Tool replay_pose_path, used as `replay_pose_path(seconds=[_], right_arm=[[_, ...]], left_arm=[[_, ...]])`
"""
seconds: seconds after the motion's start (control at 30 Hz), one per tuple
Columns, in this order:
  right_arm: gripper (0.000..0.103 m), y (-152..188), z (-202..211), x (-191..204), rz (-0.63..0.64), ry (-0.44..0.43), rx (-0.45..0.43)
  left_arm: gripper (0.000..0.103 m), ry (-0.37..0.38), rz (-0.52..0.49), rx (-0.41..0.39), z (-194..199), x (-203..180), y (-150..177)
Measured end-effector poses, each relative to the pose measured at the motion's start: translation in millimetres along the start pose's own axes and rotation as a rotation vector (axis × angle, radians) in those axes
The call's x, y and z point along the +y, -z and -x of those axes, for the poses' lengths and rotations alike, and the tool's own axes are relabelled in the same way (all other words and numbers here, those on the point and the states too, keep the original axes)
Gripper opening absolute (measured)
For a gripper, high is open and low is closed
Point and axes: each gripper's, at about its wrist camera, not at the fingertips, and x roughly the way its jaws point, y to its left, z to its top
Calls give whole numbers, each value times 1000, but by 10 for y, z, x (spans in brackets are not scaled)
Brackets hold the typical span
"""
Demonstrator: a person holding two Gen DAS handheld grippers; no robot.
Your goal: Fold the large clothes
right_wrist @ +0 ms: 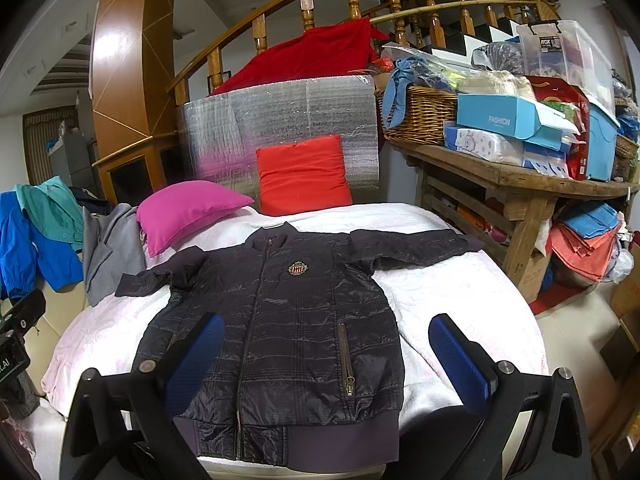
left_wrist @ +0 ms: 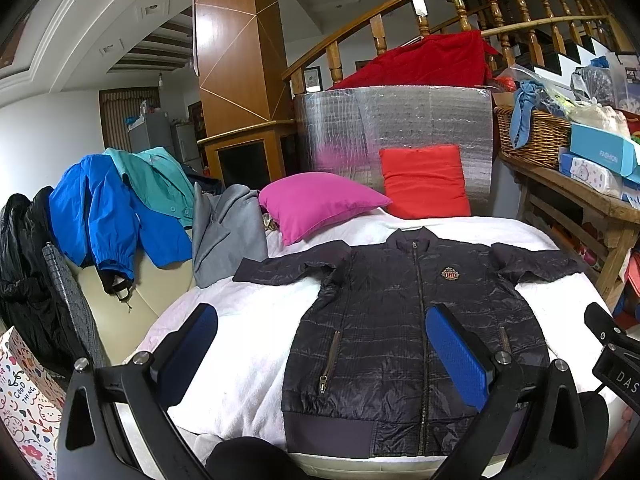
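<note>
A dark quilted zip jacket (left_wrist: 384, 320) (right_wrist: 288, 320) lies flat and face up on the white blanket (left_wrist: 248, 344) (right_wrist: 460, 304), sleeves spread out to both sides, hem toward me. My left gripper (left_wrist: 320, 344) is open above the jacket's left half, its blue pads wide apart with nothing between them. My right gripper (right_wrist: 326, 356) is open too, over the jacket's right half near the pocket zip (right_wrist: 347, 360). Neither one touches the cloth. The right gripper's black body shows at the right edge of the left wrist view.
A pink cushion (left_wrist: 316, 202) and a red cushion (left_wrist: 424, 180) sit behind the jacket. Blue, teal and grey garments (left_wrist: 120, 216) pile up at the left. A wooden table (right_wrist: 520, 184) with a basket and boxes stands at the right. A silver foil panel (right_wrist: 280, 120) stands behind.
</note>
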Motion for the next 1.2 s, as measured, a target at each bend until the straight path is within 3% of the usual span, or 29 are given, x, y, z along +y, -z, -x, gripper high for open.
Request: replay_pose_path(seconds=[0.7, 1.2], right_arm=[[103, 4, -144, 79, 26, 9, 31], [103, -91, -579, 4, 11, 28, 75]], left_arm=[[103, 2, 1, 23, -129, -11, 20], [103, -5, -10, 61, -487, -109, -18]])
